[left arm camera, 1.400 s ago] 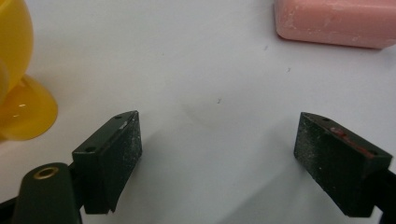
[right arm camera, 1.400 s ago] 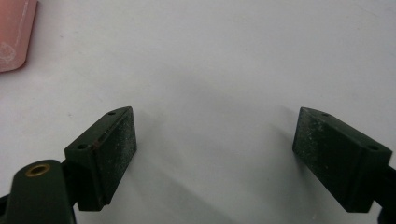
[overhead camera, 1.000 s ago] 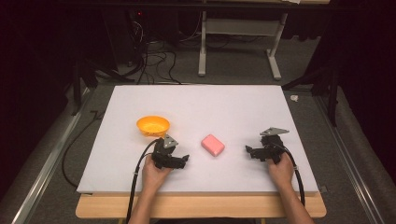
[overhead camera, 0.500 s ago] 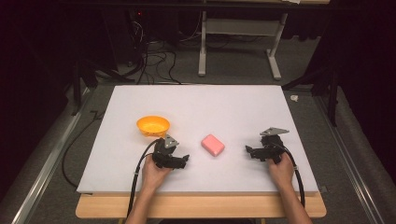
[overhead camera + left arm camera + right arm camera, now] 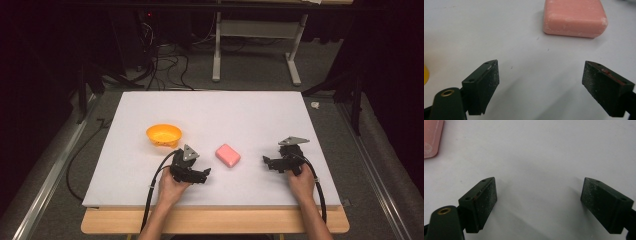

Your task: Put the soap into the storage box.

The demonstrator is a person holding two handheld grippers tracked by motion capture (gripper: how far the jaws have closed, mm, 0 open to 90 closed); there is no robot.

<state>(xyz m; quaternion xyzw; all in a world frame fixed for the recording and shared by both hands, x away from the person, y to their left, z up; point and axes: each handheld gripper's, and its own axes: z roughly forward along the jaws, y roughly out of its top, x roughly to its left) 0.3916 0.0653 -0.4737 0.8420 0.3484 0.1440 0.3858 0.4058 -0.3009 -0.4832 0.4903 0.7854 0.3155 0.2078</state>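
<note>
A pink bar of soap [image 5: 227, 155] lies on the white board [image 5: 210, 107], between my two grippers. An orange bowl [image 5: 163, 135] stands to its left. My left gripper [image 5: 204, 174] rests on the board just below the bowl and points right toward the soap. In the left gripper view its jaws [image 5: 540, 85] stand apart, have just been opening a little, and hold nothing; the soap [image 5: 574, 18] lies ahead of them. My right gripper [image 5: 267, 162] points left at the soap from the other side. It is open [image 5: 539, 202] over bare board, with the soap's corner [image 5: 431, 140] at the far left.
The board sits on a wooden table whose front edge [image 5: 215, 221] shows below the hands. Behind the table stand a white metal frame [image 5: 255, 45] and loose cables [image 5: 165, 70] on the grey floor. A sliver of the bowl [image 5: 425, 75] shows beside the left jaw.
</note>
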